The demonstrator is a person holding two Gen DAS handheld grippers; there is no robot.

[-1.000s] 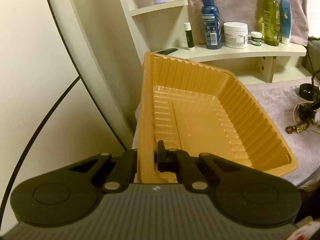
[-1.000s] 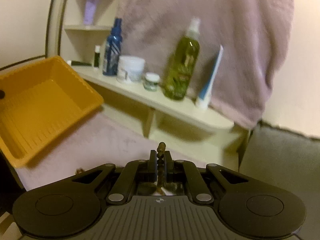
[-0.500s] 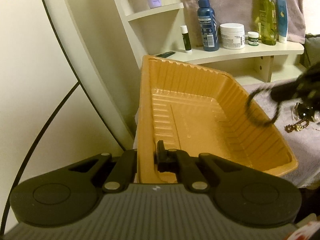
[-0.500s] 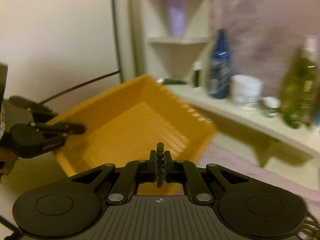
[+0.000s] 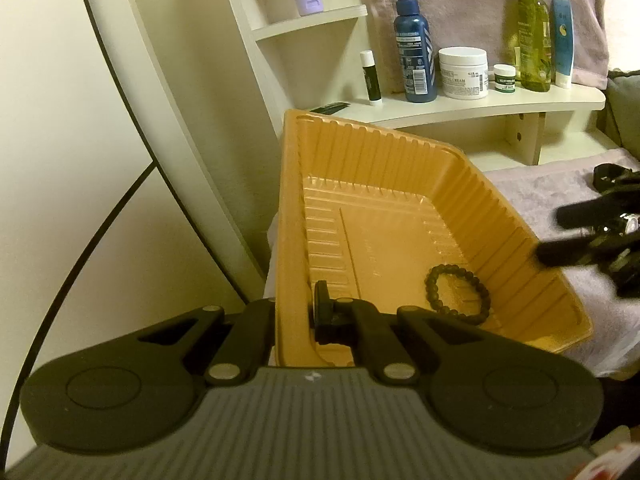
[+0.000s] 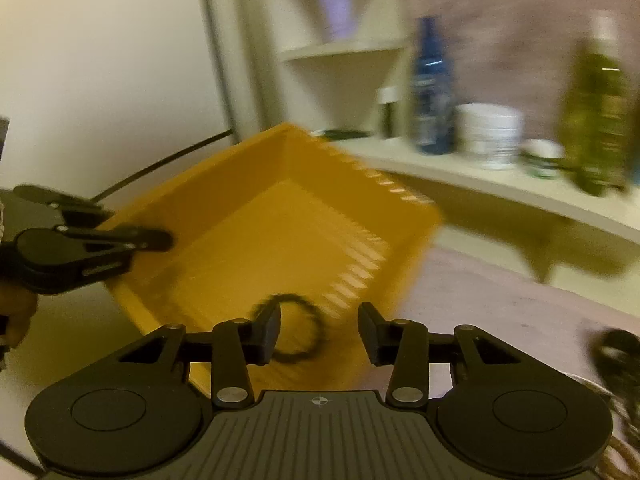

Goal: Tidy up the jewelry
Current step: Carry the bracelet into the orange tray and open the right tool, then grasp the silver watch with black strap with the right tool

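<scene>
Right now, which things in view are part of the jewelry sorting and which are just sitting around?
Part of the job:
orange tray, clamped at its rim by the left gripper
dark beaded bracelet, lying in the tray
right gripper, open
remaining jewelry on the towel, blurred

Just lying about:
blue spray bottle
white cream jar
green bottle
lip balm stick

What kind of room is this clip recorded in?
Probably a bedroom or bathroom vanity corner: a cream shelf holds toiletries such as a blue spray bottle and a cream jar, with a towel hanging behind.
</scene>
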